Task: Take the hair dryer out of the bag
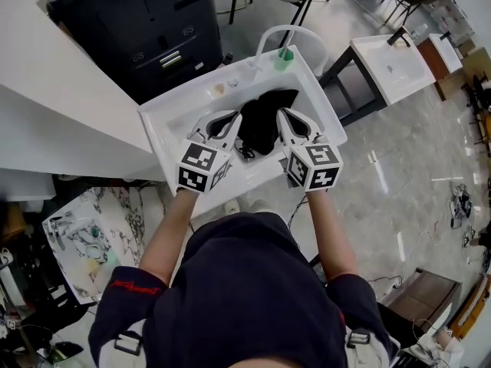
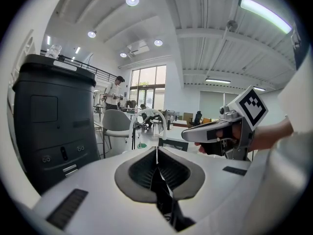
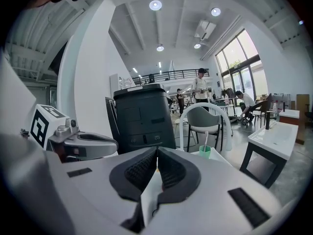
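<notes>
One left gripper (image 1: pixel 233 119), one right gripper (image 1: pixel 281 115), one black bag (image 1: pixel 259 125).

Bag (image 1: pixel 261 119) – matt black cloth; basin (image 1: pixel 175 131) – smooth, glossy white.

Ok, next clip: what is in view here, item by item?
bag: one, black, in the near basin, between the gripper tips
near basin: one, white, in front of the person
cup: one, green, a stick standing in it, at the near basin's far rim
faucet: one, white arch, behind the cup
cabinet: one, black, far left
second basin: one, white on a dark frame, far right
chair: one, pale, beyond the near basin
hair dryer: none visible
left gripper: white, shut, at the bag's left edge
right gripper: white, shut, at the bag's right edge; whether either pinches the fabric is unclear
</notes>
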A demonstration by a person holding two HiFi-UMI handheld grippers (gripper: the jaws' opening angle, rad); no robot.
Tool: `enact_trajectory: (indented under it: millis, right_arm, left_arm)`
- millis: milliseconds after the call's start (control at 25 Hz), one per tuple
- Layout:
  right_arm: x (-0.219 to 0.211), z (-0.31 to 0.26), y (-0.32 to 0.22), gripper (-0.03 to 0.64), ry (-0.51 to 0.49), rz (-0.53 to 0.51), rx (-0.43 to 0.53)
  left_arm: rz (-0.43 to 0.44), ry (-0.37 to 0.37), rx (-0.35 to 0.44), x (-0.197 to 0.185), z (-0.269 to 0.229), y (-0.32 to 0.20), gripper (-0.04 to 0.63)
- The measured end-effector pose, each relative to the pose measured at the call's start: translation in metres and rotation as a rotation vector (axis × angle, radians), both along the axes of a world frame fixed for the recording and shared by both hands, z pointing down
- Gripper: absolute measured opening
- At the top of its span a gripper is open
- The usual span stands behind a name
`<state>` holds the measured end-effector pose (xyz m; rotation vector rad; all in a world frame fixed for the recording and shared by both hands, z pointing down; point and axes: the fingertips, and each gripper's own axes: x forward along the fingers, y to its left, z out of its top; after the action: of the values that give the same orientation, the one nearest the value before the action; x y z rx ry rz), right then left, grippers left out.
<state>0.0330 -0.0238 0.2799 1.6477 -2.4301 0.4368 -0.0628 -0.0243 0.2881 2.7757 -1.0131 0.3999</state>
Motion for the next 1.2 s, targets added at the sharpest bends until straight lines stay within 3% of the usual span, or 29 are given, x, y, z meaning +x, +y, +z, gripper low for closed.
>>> enact_trajectory:
  millis: [720, 1200]
  right_arm:
    - [0.004, 0.027, -0.014, 0.035, 0.014, -0.008, -0.066]
    - [0.014, 0.043, -0.033, 0.035, 0.012, -0.053, -0.102]
  left_arm:
    - [0.003, -0.022, -0.047, 0.003, 0.024, -0.01, 0.018]
    - [-0.044, -0.018, -0.08, 0.011, 0.04, -0.026, 0.018]
